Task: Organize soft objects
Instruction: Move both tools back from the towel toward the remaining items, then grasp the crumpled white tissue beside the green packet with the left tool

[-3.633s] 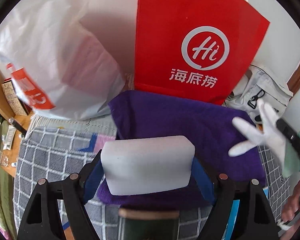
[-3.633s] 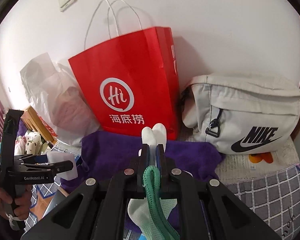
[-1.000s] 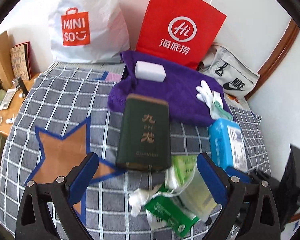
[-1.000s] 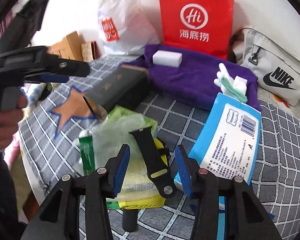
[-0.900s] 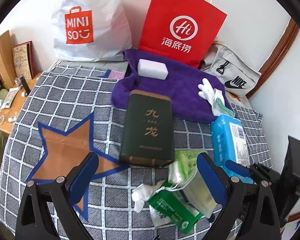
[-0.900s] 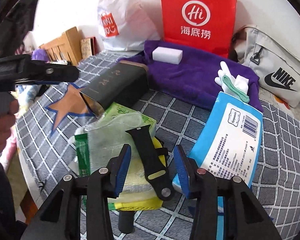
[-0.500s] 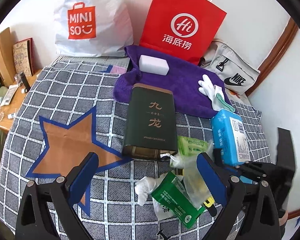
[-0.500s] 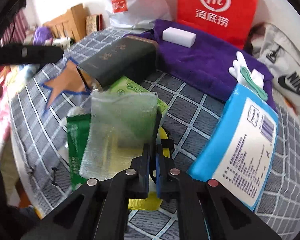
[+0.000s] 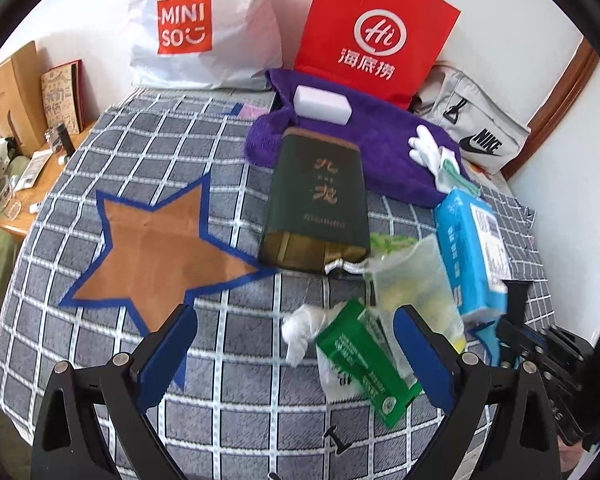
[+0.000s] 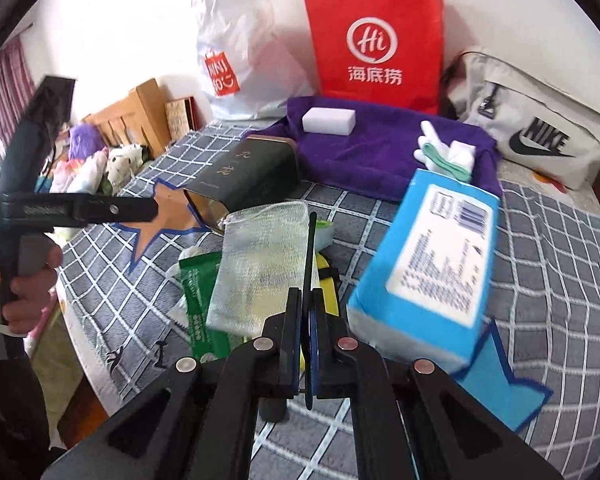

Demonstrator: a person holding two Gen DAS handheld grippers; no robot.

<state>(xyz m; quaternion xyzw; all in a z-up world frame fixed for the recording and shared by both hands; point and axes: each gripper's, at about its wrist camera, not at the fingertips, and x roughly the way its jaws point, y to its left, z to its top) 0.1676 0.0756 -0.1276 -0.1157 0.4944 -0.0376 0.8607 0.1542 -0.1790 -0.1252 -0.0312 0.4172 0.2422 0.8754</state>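
1. The right hand-held gripper (image 10: 305,312) is clamped shut on a thin black strap (image 10: 310,248), which stands up edge-on between the pads above the clutter on the bed (image 9: 228,400).
2. The left hand-held gripper (image 9: 296,356) hangs wide open with nothing in it, over the checked cover near the green packet (image 9: 364,360).
3. The place for soft things looks to be the purple towel (image 10: 376,156) at the back of the bed; a white sponge (image 10: 329,121) and a white glove (image 10: 440,148) lie on it already.
4. Just beside the strap are a mesh pouch (image 10: 264,264), the green packet and a blue tissue pack (image 10: 432,264), all crowded together.
5. Risk: the grip is on a narrow edge of the strap, so it could twist or slip out on the way to the towel.
6. Risk: the strap's lower end is hidden behind the jaws, near something yellow; if it is caught there, lifting may drag that or the pouch along.
7. Risk: the dark tin (image 10: 248,176) lies between the pile and the towel; a low carry could knock it.
8. Risk: the two grippers are close, and the left one could bump the load if it reaches in.
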